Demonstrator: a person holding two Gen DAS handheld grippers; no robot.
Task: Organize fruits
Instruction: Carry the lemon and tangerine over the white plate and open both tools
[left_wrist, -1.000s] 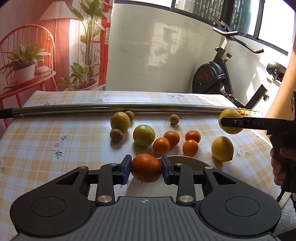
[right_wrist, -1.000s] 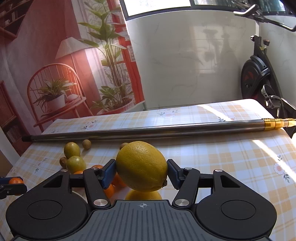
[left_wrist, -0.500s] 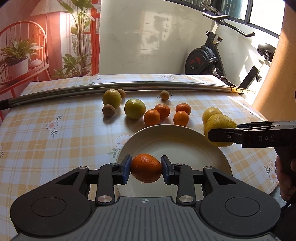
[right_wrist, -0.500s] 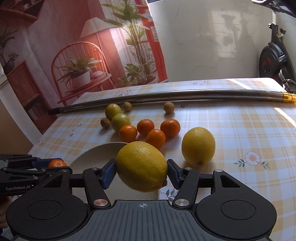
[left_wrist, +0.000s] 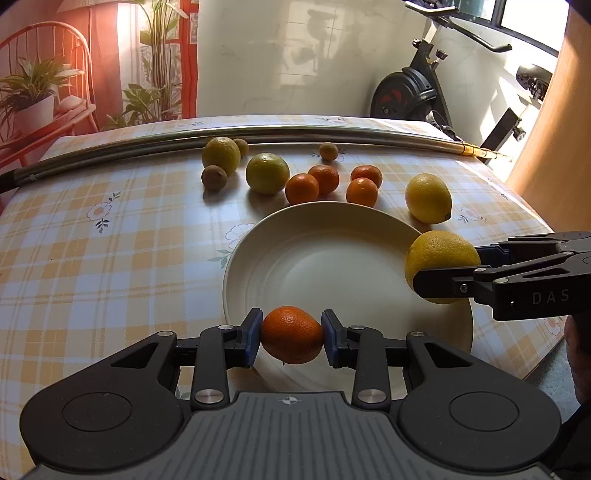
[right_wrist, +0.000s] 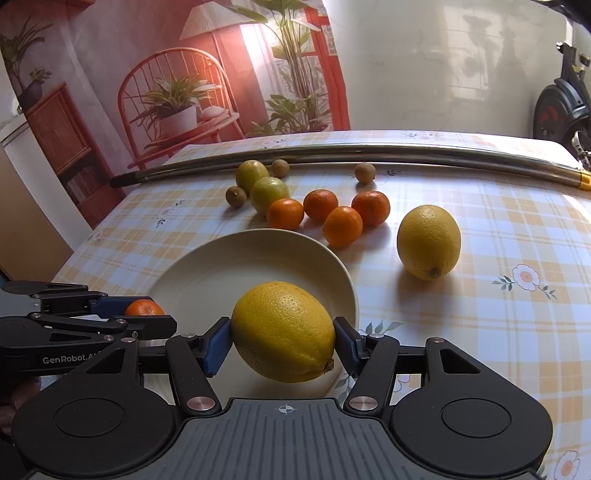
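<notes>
Since a second ago, both of your grippers have come in over the plate (left_wrist: 255, 258), where before they were held out above the loose fruit.

Nearest you, your left gripper (left_wrist: 291, 334) is clamped on a small orange (left_wrist: 291, 334), held just above the plate's near rim. From the right wrist view, that same gripper (right_wrist: 144, 314) enters from the left with the orange (right_wrist: 144, 308) peeking between its fingers. Your right gripper (right_wrist: 283, 341) grasps a large lemon (right_wrist: 283, 332), pinched at its two sides and poised over the plate's right edge. Neither fruit looks to be resting on the plate yet, so both seem ready to lower and let go.

The plate itself holds nothing, so the sorting appears barely begun.

Beyond the plate, on the checked counter (left_wrist: 110, 240), a second lemon (left_wrist: 428, 198) lies just off its far right rim. Four more small oranges (left_wrist: 332, 182) cluster just past its far rim. Farther back and left sit two green-yellow citrus (left_wrist: 267, 173) and three small brown fruits (left_wrist: 214, 177). A long metal pole (left_wrist: 295, 132) lies across the counter behind them all.
</notes>
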